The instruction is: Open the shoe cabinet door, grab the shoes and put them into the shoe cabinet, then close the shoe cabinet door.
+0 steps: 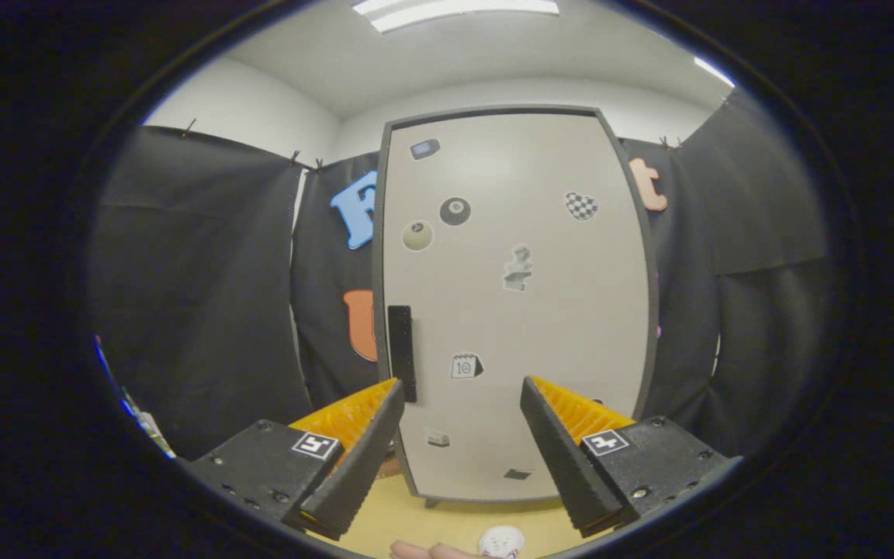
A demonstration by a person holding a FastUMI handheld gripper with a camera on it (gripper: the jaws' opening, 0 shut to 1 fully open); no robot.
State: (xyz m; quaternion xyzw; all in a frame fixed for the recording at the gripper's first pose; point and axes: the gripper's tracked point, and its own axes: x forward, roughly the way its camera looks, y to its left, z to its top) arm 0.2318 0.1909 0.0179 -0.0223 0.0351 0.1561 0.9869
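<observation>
Gripper view: the tool (462, 392) is released, fingers apart and holding nothing. Shoe cabinet (513, 303) stands just ahead, door shut, black handle (401, 351) beside the left finger, on the wooden surface (416, 520).

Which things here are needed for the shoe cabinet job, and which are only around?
For the job:
- shoe cabinet door, shut
- its black handle, just beyond the left finger
- gripper, open, holding nothing

Only around:
- stickers on the door
- wooden floor
</observation>
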